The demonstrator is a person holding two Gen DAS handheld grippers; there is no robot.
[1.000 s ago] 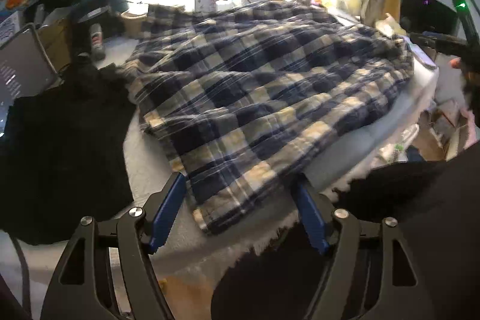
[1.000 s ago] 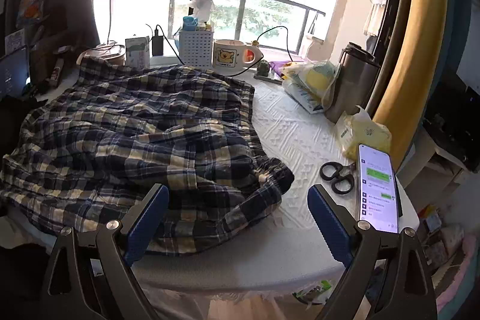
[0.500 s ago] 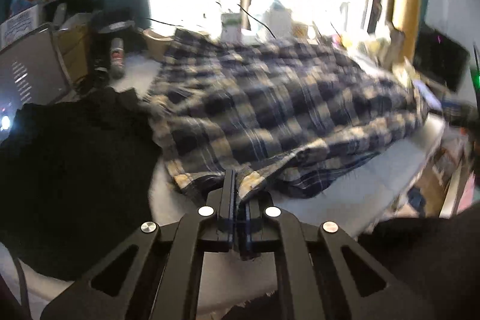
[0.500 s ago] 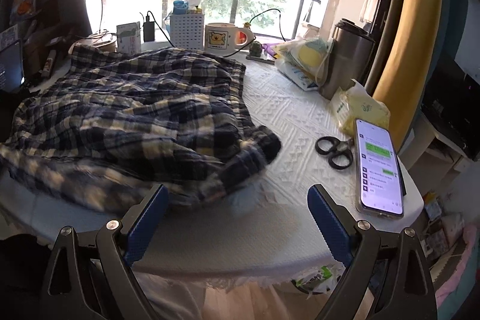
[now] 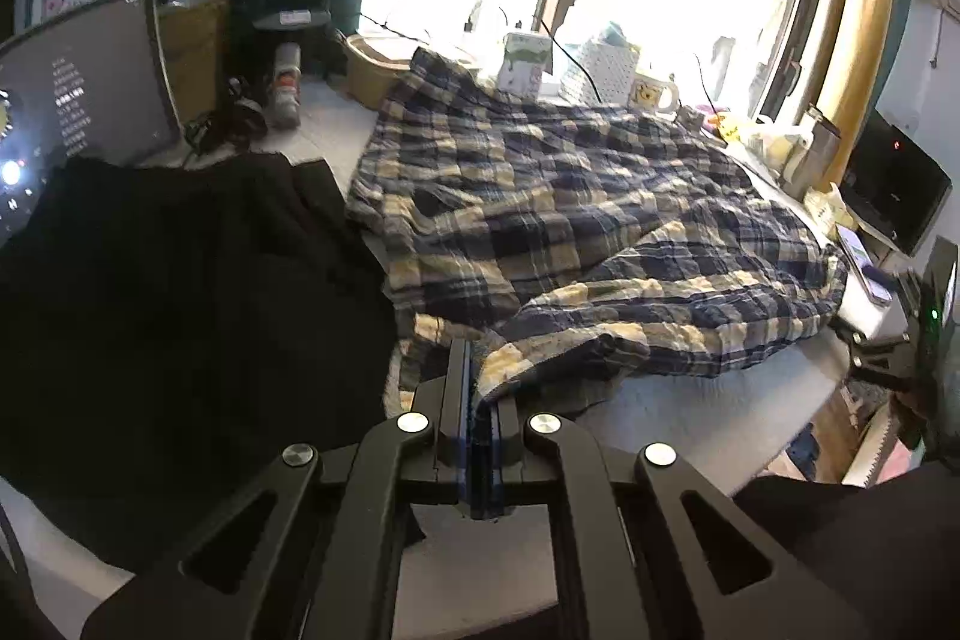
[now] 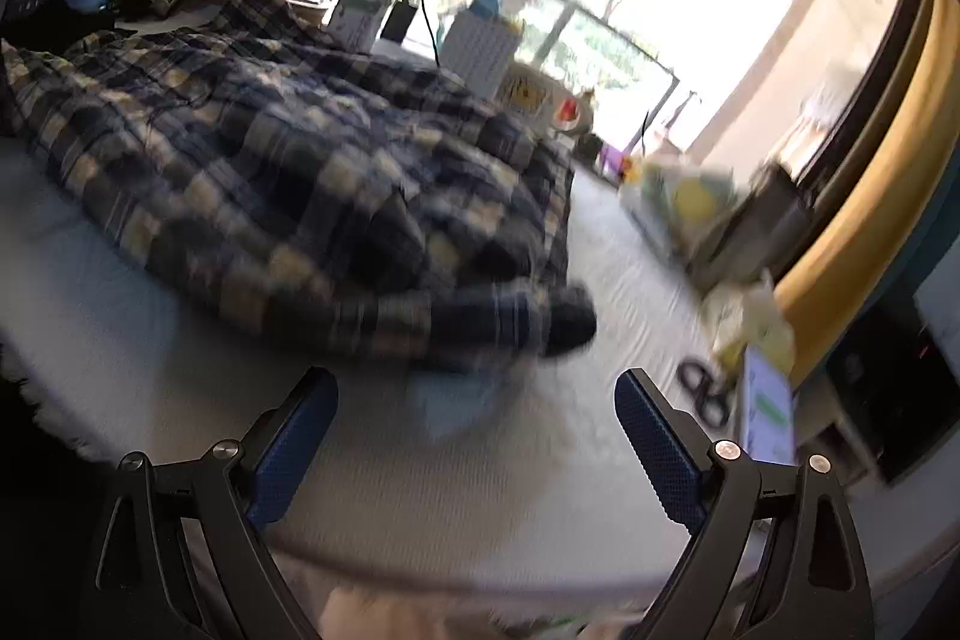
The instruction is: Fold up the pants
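The blue, cream and navy plaid pants [image 5: 576,202] lie spread and rumpled over a white textured table [image 5: 690,418]. My left gripper [image 5: 477,376] is shut on the near edge of the pants and lifts that edge slightly off the table. In the right wrist view the pants [image 6: 288,172] fill the left and middle, blurred by motion. My right gripper [image 6: 474,412] is open and empty, just in front of the dark near corner of the pants [image 6: 564,322], not touching it.
A black garment [image 5: 180,310] lies left of the pants. A laptop [image 5: 78,100], spray can [image 5: 288,88], carton [image 5: 522,64], white basket [image 5: 600,64] and mug [image 5: 654,91] stand along the back. Scissors [image 6: 705,391] and a phone [image 6: 768,415] lie at the right.
My left gripper shut on the near edge of the pants and pulled it up and back. My right gripper stayed open and swung down toward the table, tilting its view.
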